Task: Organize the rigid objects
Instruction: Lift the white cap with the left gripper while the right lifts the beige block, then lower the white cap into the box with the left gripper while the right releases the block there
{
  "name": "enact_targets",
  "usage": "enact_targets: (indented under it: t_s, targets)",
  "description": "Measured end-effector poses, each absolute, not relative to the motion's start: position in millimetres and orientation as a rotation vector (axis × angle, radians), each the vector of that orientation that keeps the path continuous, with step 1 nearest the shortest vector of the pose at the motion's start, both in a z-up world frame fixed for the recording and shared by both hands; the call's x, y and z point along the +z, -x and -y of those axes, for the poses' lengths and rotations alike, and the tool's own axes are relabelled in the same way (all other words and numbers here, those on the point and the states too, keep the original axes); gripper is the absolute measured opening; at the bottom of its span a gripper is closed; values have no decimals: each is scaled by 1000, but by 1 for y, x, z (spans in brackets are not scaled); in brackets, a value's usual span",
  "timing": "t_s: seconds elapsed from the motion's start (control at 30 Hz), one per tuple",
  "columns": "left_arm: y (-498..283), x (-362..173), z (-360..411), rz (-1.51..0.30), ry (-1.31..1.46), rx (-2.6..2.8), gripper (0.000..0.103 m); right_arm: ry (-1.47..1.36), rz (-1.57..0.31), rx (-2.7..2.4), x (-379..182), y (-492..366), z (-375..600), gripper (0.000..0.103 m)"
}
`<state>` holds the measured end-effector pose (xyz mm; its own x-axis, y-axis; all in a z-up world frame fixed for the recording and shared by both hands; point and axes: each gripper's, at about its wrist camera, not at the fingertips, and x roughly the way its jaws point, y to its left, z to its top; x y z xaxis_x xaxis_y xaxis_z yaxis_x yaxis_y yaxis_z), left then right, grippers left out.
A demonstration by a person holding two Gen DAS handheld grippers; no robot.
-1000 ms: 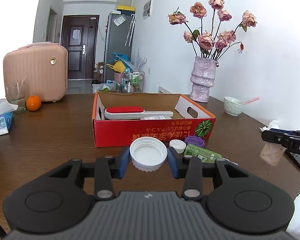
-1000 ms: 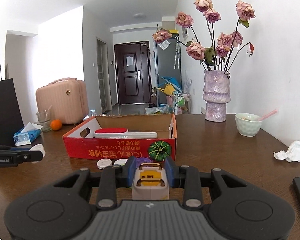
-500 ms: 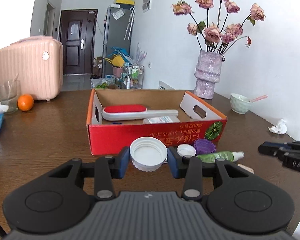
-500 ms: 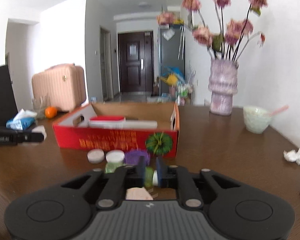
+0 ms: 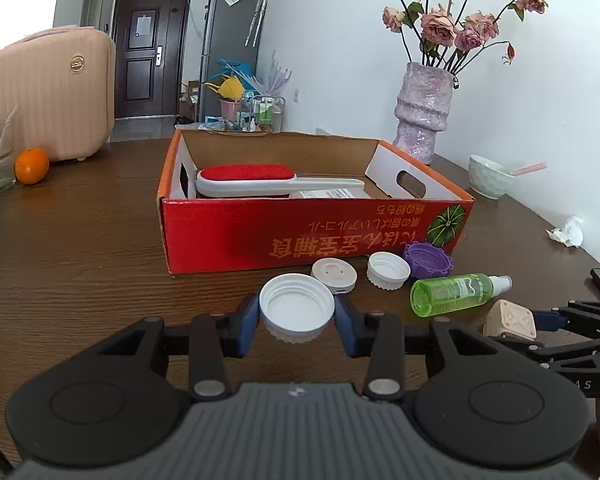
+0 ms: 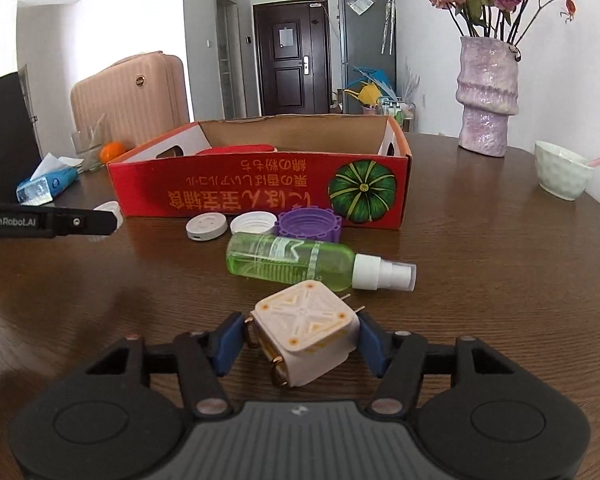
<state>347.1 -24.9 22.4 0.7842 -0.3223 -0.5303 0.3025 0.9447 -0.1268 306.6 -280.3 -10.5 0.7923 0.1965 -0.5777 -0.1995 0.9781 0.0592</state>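
My left gripper (image 5: 296, 320) is shut on a wide white cap (image 5: 296, 312), held just above the table short of the red cardboard box (image 5: 300, 232). A red lint brush (image 5: 260, 180) lies in the box. My right gripper (image 6: 300, 338) is low over the table with its jaws opening. A beige charger plug (image 6: 306, 320) lies tilted between them, with a gap at the left pad. Beyond it lie a green spray bottle (image 6: 292, 260), a purple lid (image 6: 308, 226), a small white cap (image 6: 252, 222) and a white disc (image 6: 206, 226).
A purple vase (image 6: 486, 100) with dried roses and a pale bowl (image 6: 562, 176) stand at the back right. A crumpled tissue (image 5: 566, 232) lies near the right edge. An orange (image 5: 31, 166), a glass, a tissue pack (image 6: 46, 184) and a pink suitcase (image 5: 48, 92) are on the left.
The left gripper came forward and down toward the box with the cap. The right gripper sank to the table; its jaws widened and the plug, held upright before, now lies tilted between them.
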Motion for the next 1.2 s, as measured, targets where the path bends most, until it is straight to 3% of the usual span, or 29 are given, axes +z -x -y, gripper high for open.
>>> enact_targets:
  t_s: [0.63,0.93,1.2]
  targets:
    - [-342,58,27,-485,-11,-325,41,10,-378,195,63,-280,293,59]
    - [-422,80,39,-502,-40,-321,41,0,-411,216,81,-380,301,59]
    - [-517,54,51,-619,-28,-265,41,103,-492,173,64,-484,272,59]
